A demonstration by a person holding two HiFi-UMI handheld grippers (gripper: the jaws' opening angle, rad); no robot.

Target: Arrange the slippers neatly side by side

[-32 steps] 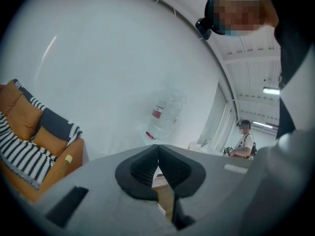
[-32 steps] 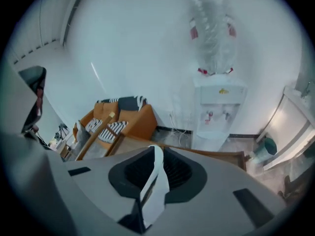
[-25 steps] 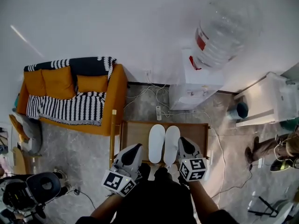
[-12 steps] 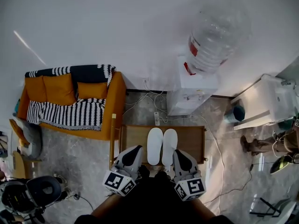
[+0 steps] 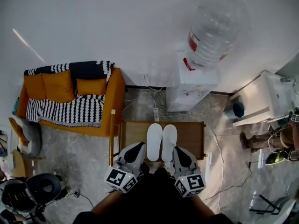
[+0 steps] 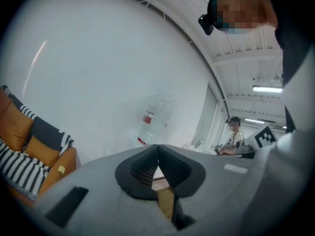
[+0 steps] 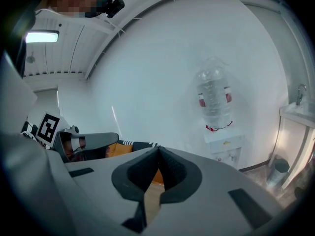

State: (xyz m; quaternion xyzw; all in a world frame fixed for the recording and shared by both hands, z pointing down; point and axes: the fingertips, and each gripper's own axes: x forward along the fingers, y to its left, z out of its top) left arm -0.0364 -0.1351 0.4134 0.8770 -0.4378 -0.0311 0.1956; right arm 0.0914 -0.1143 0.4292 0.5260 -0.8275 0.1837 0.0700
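Two white slippers, the left one [image 5: 154,142] and the right one [image 5: 169,141], lie side by side, touching, on a low brown table [image 5: 191,136] in the head view. My left gripper [image 5: 138,146] hovers at the left slipper's near end and is shut and empty. My right gripper [image 5: 176,150] is by the right slipper's near end, also shut and empty. The left gripper view shows the left gripper [image 6: 158,147] with its jaws meeting at the tip, pointing up at the wall. The right gripper [image 7: 158,149] looks the same in its own view. Neither gripper view shows the slippers.
An orange sofa [image 5: 70,97] with a striped blanket stands left of the table. A water dispenser [image 5: 194,80] with a big bottle is behind it, with cables and a power strip [image 5: 156,114] on the floor. A white cabinet [image 5: 261,99] and a person's legs [image 5: 266,141] are at the right.
My right gripper has drawn back toward my body and slightly left. The left gripper has barely shifted. The slippers stay side by side on the table.
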